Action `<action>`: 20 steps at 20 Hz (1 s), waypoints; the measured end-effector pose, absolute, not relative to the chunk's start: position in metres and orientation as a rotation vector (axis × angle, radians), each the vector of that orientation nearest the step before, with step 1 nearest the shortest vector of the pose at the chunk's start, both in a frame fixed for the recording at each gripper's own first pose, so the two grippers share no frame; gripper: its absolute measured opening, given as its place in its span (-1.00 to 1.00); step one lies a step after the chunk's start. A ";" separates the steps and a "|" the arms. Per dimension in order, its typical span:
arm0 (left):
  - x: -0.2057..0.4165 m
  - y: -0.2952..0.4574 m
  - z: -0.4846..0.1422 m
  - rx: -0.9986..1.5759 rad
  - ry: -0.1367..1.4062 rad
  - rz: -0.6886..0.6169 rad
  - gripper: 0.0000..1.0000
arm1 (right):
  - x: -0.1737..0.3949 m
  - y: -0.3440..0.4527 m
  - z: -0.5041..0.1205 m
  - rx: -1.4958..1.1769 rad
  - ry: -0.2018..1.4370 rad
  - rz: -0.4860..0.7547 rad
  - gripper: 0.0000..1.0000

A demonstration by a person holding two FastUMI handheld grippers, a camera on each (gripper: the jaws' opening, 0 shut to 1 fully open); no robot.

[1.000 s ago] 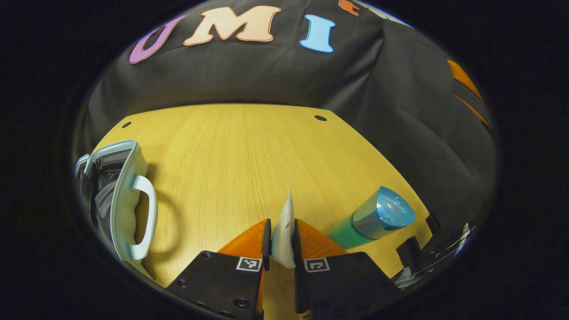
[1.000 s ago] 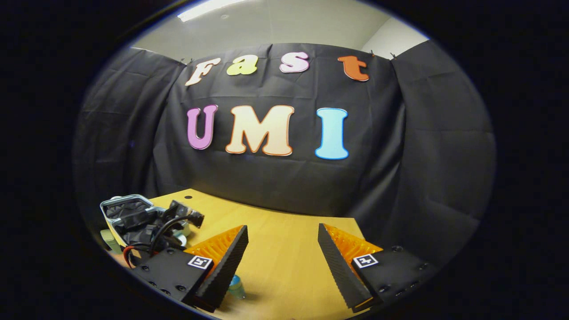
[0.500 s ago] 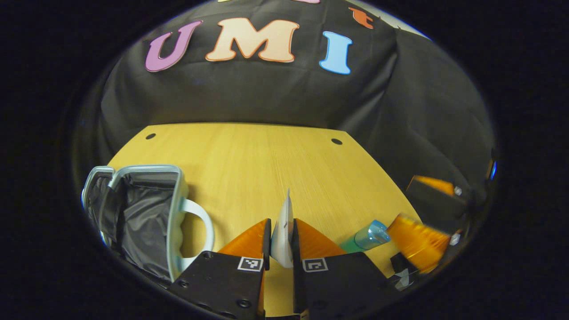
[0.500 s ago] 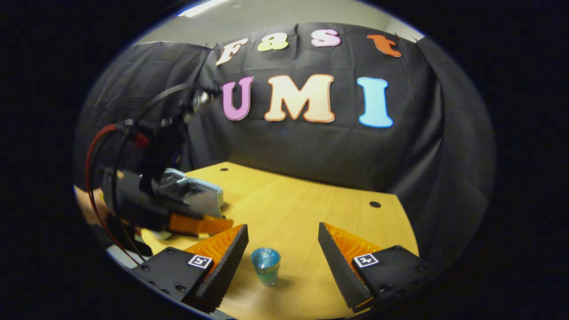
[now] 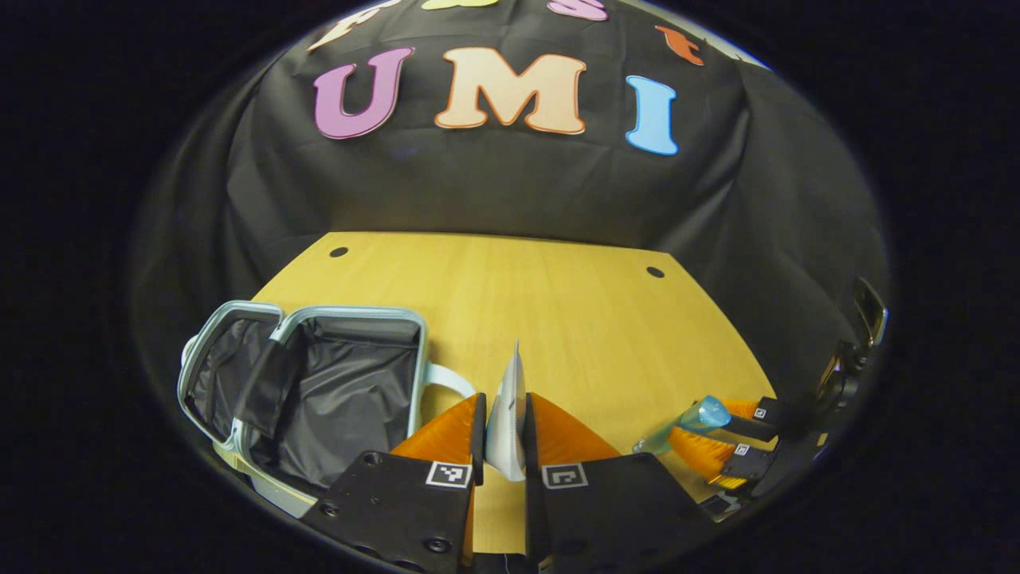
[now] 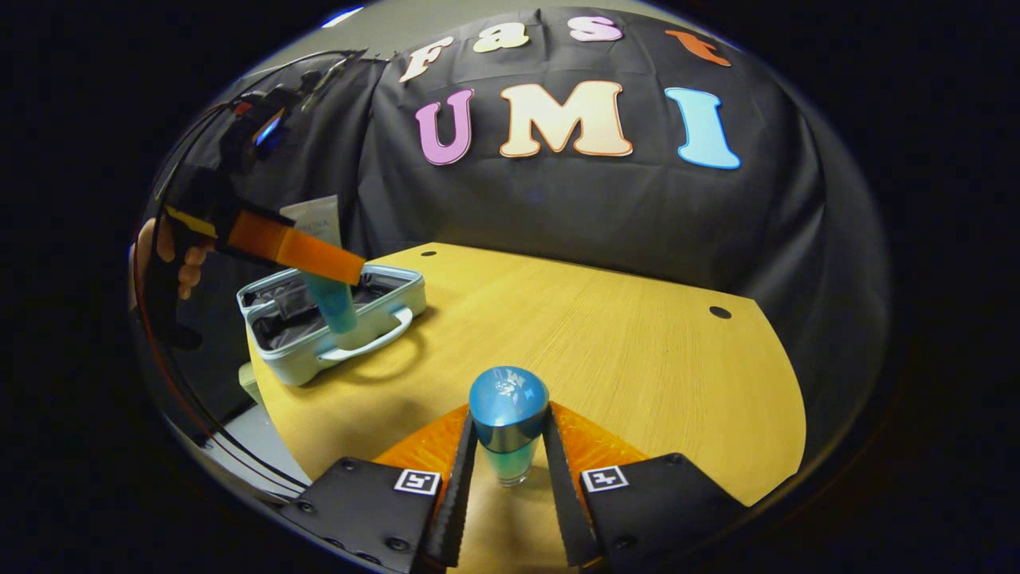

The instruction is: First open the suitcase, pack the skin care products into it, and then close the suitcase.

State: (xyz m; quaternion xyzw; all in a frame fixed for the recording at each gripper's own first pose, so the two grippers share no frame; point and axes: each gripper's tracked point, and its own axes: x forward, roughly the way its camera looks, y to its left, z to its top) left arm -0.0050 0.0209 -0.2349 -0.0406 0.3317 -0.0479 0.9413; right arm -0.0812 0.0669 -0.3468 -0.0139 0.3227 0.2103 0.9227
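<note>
Wooden table (image 6: 637, 351) broad and bare beyond 2 clenched grips: white tube (image 5: 508, 414), blue-capped bottle (image 6: 508, 414).

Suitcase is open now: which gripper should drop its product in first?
Probably the left gripper. Its jaws clamp the white tube right beside the open suitcase. The right gripper is only closing around the blue-capped bottle farther across the table.

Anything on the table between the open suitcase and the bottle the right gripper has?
Nothing: bare table between suitcase and bottle, seen in the right gripper view.
</note>
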 end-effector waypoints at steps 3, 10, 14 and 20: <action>-0.014 0.073 -0.243 -0.015 0.730 -0.001 -0.65 | -0.075 0.074 -0.340 0.004 0.698 0.430 -0.05; -0.024 0.183 -0.300 0.042 0.979 0.137 -0.65 | -0.068 0.125 -0.290 0.130 0.716 0.448 -0.05; -0.018 0.193 -0.329 0.017 1.050 0.087 -0.64 | -0.076 0.175 -0.274 0.205 0.779 0.514 -0.05; 0.000 0.191 -0.349 -0.022 1.022 0.006 -0.53 | -0.075 0.261 -0.256 0.313 0.838 0.623 -0.05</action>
